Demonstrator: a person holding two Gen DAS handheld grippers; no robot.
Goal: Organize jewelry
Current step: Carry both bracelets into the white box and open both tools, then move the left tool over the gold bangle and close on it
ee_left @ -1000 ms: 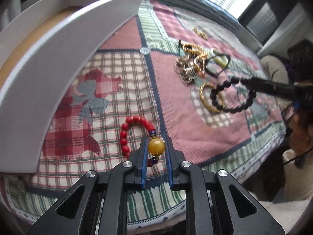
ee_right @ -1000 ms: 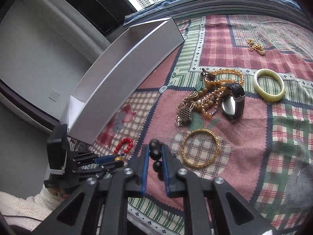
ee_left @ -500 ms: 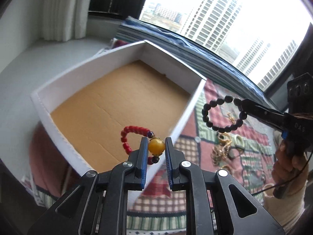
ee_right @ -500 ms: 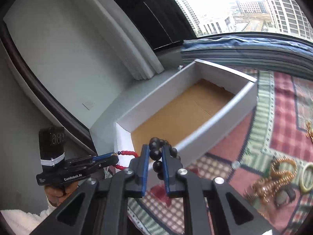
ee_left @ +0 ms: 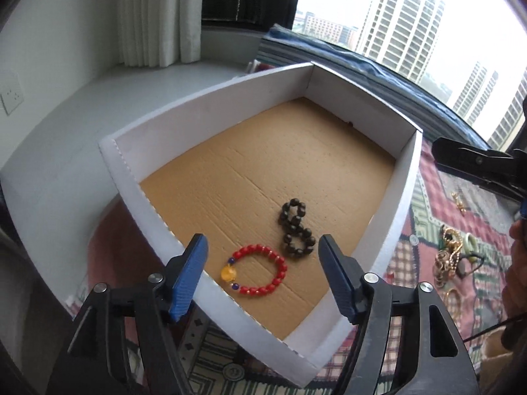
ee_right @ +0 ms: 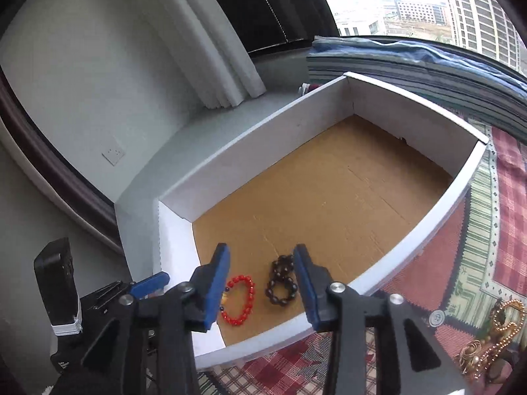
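I count two bracelets on the white cardboard box's [ee_left: 400, 197] brown corrugated floor: a red beaded bracelet [ee_left: 258, 275] with one amber bead, and a dark round-bead bracelet [ee_left: 295, 228] twisted into a figure eight, seemingly touching it. My left gripper [ee_left: 262, 276] and right gripper [ee_right: 260, 284] both gape, released.

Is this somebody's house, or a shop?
Probably a home, high in a city flat. A window shows tall towers, a curtain hangs beside it, and a patchwork cloth lies under the jewelry box.

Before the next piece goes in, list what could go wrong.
1. The black bead bracelet lies twisted into a figure eight beside the red bead bracelet; another piece dropped there may tangle.
2. Both sit near the box corner, under the open left tool and right tool; lowering either could snag them.
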